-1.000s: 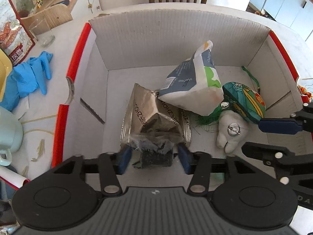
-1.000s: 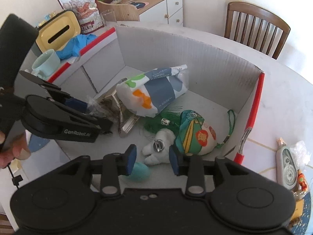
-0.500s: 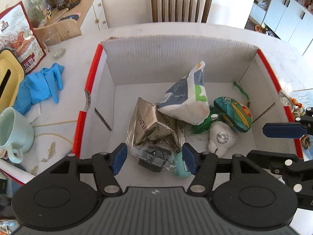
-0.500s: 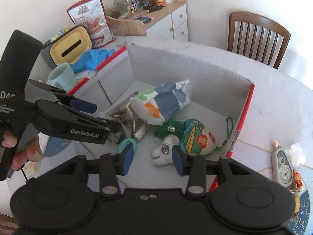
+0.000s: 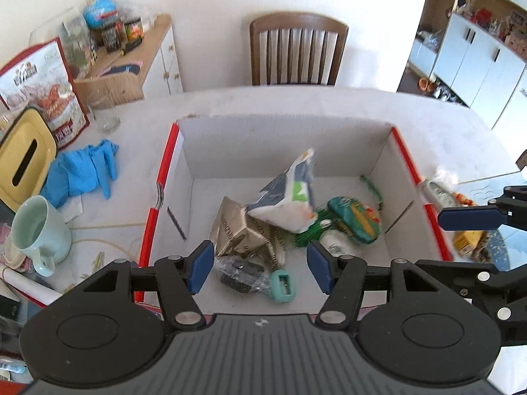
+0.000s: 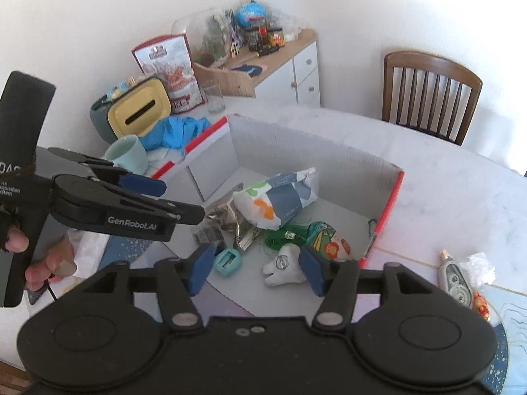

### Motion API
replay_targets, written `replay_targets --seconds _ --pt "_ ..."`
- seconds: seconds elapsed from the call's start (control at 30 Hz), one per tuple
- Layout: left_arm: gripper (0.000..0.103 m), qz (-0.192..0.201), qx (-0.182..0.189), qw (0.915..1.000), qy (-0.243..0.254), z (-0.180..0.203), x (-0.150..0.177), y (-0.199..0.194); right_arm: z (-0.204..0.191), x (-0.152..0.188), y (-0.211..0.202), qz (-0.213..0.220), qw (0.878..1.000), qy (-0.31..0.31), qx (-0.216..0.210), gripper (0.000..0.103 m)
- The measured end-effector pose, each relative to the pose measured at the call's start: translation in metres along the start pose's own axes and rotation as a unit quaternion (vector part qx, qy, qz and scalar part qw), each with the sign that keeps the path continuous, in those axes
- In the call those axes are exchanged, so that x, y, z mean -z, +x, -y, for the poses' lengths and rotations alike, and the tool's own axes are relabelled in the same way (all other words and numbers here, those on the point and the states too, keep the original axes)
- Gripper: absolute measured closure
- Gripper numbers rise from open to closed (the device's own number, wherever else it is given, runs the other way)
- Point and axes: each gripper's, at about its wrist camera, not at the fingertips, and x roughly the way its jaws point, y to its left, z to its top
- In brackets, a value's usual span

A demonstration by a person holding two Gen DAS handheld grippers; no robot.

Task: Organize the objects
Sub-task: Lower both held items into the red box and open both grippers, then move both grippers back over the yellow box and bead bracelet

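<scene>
Cardboard box (image 5: 283,144) with red-edged rims, open-topped on the white table (image 5: 444,125), holding the gathered things. Left gripper (image 5: 258,268) above the box's near edge, blue pads spread wide, nothing between them. Right gripper (image 6: 255,271) likewise wide apart and empty, above the near right part of the box. On the box floor: a crumpled silver foil packet (image 5: 243,233), a clear bag of dark contents (image 5: 242,275) just in front of it, a small teal sharpener-like piece (image 5: 282,286) touching that bag. Behind these, a white pouch with blue, green and orange print (image 5: 290,204), leaning on the foil packet. To the right, a green patterned pouch with a cord (image 5: 354,219), green tinsel (image 5: 306,233) beside it, and a white tooth-shaped plush (image 6: 285,268) in front. Outside the box on the left: blue gloves (image 5: 82,171), a pale green mug (image 5: 36,230), a yellow-lidded container (image 5: 23,154), a snack bag standing upright (image 5: 42,95), an empty glass (image 5: 105,115). Right of the box: a small white gadget (image 6: 457,283) and crumpled plastic (image 6: 481,266). Beyond the table, a wooden chair (image 5: 298,52) and a cluttered white cabinet (image 5: 138,62).
</scene>
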Motion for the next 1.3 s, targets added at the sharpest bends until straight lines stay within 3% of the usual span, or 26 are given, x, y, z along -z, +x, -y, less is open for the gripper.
replay_targets --seconds 0.13,0.4,0.5,0.63,1.0,1.13,1.3 --pt "0.033 0.021 0.005 0.9998 0.002 0.011 0.004 -0.016 0.004 0.005 -0.016 0.011 1.000 0.004 -0.006 0.039" --pt "0.026 0.039 0.013 0.9991 -0.008 0.033 0.014 -0.035 0.017 0.020 -0.049 0.042 0.999 0.005 -0.012 0.011" --pt "0.023 0.045 0.006 0.9990 -0.003 0.044 0.019 -0.039 0.026 0.027 -0.060 0.055 0.998 0.019 -0.017 0.006" --pt "0.020 0.055 0.006 0.9985 0.001 0.059 0.025 -0.044 0.040 0.039 -0.077 0.068 0.997 0.024 -0.007 0.006" --pt "0.017 0.053 0.048 0.9974 0.002 0.111 0.033 -0.037 0.103 0.091 -0.127 0.087 0.994 0.037 0.045 0.006" --pt "0.003 0.059 0.071 0.9957 0.005 0.136 0.035 -0.033 0.126 0.110 -0.139 0.083 0.993 0.035 0.076 0.006" --pt "0.001 0.066 0.095 0.9933 0.005 0.169 0.033 -0.022 0.151 0.130 -0.144 0.070 0.992 0.039 0.096 0.006"
